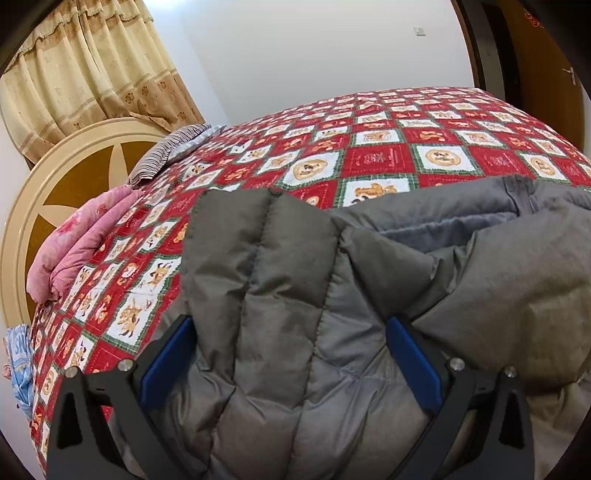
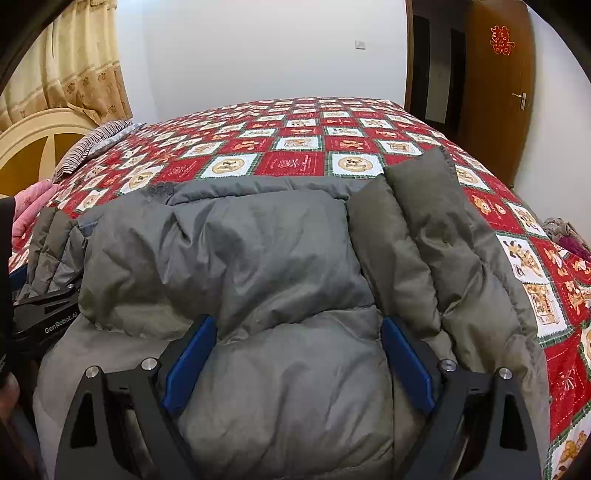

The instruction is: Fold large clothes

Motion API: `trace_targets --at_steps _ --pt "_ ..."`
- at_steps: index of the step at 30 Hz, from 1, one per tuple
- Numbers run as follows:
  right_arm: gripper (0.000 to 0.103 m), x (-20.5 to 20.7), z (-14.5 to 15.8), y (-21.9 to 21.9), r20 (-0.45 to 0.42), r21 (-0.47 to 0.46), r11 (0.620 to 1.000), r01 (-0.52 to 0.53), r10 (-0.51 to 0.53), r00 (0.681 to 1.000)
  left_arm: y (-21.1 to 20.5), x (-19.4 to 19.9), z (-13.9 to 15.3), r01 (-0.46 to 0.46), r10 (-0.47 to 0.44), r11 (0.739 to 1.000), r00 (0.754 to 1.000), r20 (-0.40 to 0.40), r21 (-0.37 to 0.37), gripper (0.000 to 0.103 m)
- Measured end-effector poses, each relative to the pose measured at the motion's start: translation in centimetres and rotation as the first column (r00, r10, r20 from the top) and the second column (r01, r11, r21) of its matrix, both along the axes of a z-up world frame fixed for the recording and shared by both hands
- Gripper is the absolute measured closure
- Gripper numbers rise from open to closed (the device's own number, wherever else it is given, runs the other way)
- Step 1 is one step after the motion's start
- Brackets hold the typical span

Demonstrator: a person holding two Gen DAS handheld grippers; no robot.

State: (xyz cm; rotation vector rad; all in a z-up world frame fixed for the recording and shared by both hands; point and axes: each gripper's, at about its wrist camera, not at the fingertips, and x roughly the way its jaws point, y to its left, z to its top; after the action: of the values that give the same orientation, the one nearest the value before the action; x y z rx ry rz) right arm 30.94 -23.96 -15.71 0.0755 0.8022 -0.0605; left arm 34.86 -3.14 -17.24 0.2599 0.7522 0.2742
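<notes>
Jacket (image 1: 295, 295), puffy, soft and probably slippery, lies on the quilted bed (image 1: 388, 158) between both your wide-spread tongs, left (image 1: 291, 354) and right (image 2: 295, 354), seemingly neither pinching, so grab a thick quilted seam near the hem.

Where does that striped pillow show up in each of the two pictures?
Left wrist view: the striped pillow lies at the left, middle height, on the bed's far edge beside the round headboard.
Right wrist view: the striped pillow sits at the upper left.
Shared landmark: the white wall switch.
</notes>
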Motion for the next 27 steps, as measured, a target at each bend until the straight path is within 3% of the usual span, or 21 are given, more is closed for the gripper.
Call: trace_targets --at_steps 23,25,27 --pt "0.007 1.2 -1.0 1.0 -0.095 -0.091 0.996 -0.001 -0.008 0.995 0.3 0.0 0.4 0.005 -0.005 1.0 0.999 -0.034 -0.007 0.0" --pt "0.007 0.6 -0.1 1.3 -0.1 -0.112 0.994 0.008 -0.019 0.995 0.8 -1.7 2.2 0.01 -0.011 0.999 1.0 -0.01 -0.043 0.0" --pt "0.007 -0.8 1.7 1.9 -0.046 -0.08 0.996 0.034 -0.038 0.998 1.2 -4.6 4.4 0.045 -0.04 0.998 0.996 0.085 -0.046 0.0"
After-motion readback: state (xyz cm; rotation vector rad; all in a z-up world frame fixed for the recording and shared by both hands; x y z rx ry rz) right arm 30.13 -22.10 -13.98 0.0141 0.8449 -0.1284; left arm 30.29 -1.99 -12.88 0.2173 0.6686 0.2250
